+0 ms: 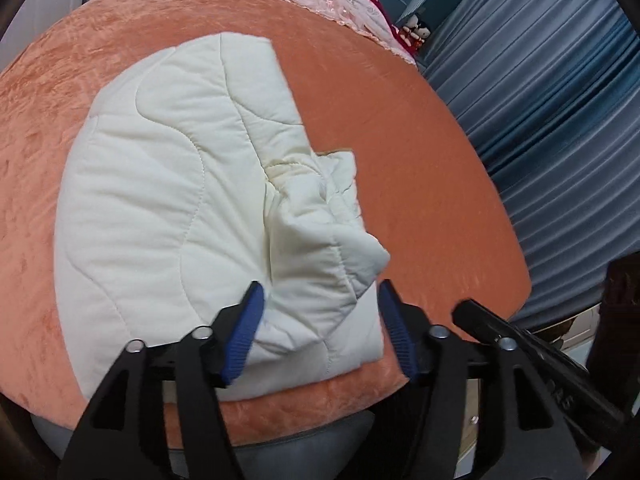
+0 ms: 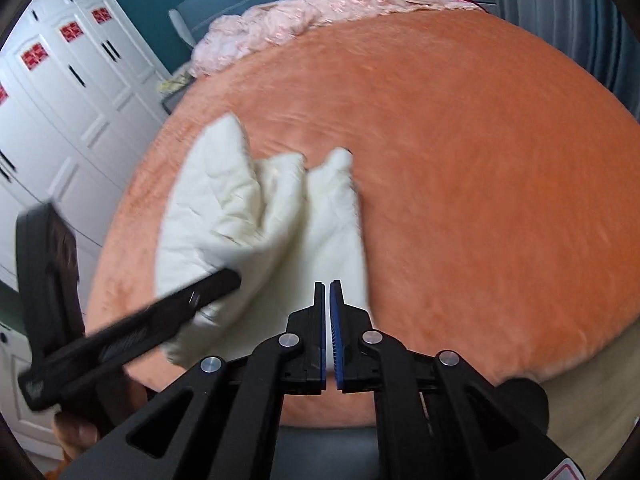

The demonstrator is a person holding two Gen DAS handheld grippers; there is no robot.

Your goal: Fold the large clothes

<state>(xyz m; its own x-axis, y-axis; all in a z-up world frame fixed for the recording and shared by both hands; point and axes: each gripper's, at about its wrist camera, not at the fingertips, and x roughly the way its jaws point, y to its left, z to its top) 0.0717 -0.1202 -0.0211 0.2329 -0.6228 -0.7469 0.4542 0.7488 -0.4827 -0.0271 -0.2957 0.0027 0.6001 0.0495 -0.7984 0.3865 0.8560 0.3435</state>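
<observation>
Nearest to us in the left wrist view, our left tool (image 1: 318,292) stands spread wide, its blue pads on either side of the near bunched corner of the quilt (image 1: 168,184); whether either pad touches the cloth we cannot tell. That cream quilt lies folded on the orange bed (image 1: 420,152), toward the near left part of it, with a crumpled flap on its right side. Part of our right tool cuts in at the lower right of this view as a dark bar, its tip hidden from here.

From the right wrist, our right tool (image 2: 327,286) has its pads nearly pressed together, a thin gap showing, over the near edge of the quilt (image 2: 240,208). We see no cloth between the pads, though the quilt here is motion-blurred and its edges are hard to make out. Our left tool (image 2: 224,280) crosses the lower left as a black bar lying over the quilt; its pads are out of sight.

At the far edge of the bed a pink cover (image 2: 304,12) is heaped, partly cut off. White wardrobes (image 2: 60,92) stand to the left, blue curtains (image 1: 560,100) to the right.
</observation>
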